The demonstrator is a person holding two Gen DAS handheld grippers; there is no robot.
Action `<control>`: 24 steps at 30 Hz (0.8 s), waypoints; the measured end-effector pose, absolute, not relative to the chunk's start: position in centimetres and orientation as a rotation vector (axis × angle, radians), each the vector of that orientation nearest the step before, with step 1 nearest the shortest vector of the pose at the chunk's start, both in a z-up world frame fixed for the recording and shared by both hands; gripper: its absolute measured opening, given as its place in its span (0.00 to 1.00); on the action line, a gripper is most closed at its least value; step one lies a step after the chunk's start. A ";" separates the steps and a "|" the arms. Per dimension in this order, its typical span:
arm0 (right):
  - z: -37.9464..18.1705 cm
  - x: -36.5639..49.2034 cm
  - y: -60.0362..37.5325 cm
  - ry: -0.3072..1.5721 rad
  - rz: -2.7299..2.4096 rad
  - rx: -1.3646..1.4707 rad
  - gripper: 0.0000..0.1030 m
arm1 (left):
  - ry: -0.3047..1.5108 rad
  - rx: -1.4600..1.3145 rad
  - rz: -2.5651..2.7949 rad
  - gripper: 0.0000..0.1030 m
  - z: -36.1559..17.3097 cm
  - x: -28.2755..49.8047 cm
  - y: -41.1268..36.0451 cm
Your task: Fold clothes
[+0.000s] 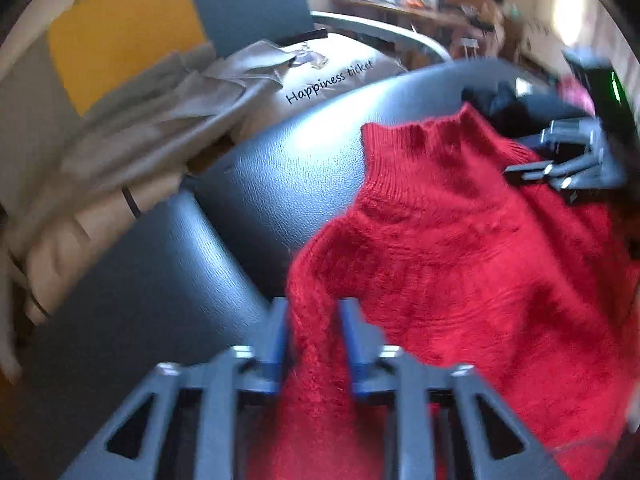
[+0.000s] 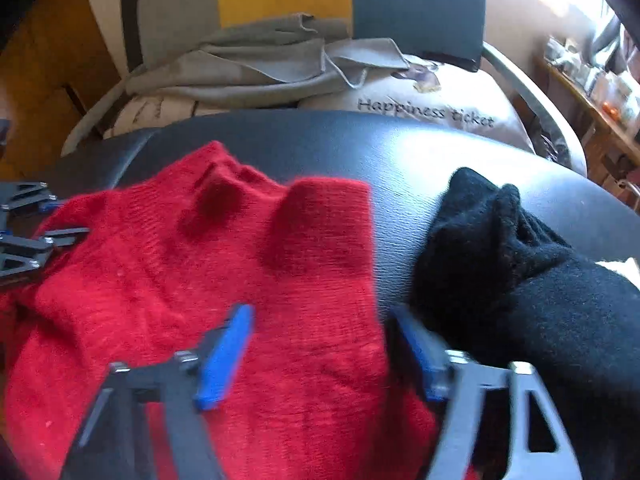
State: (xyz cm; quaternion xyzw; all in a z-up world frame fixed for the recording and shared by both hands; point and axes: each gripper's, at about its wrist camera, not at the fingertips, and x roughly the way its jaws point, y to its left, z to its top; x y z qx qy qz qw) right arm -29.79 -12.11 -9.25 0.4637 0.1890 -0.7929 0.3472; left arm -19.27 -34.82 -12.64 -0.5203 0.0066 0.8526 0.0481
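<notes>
The only readable text is "Happiness ticket", printed in dark handwriting-style letters on a pale cushion [image 1: 320, 80] [image 2: 436, 108] lying behind the black leather surface. The wording is legible in both wrist views. No other labels, brands or numbers can be read.

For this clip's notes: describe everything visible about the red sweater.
The red sweater is a fuzzy, mohair-like knit with a ribbed high collar. It lies spread and rumpled on the black leather seat, collar pointing toward the cushion printed "Happiness ticket". The left gripper has closed on a bunched fold at one edge. The right gripper is open, its fingers straddling the opposite edge. A black knit garment lies beside it on that side; whether they touch is unclear.
</notes>
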 end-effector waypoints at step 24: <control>-8.3 -29.9 -31.2 0.504 -2.064 0.959 0.06 | -0.199 -1.520 3.133 0.04 -11.2 -11.3 -46.9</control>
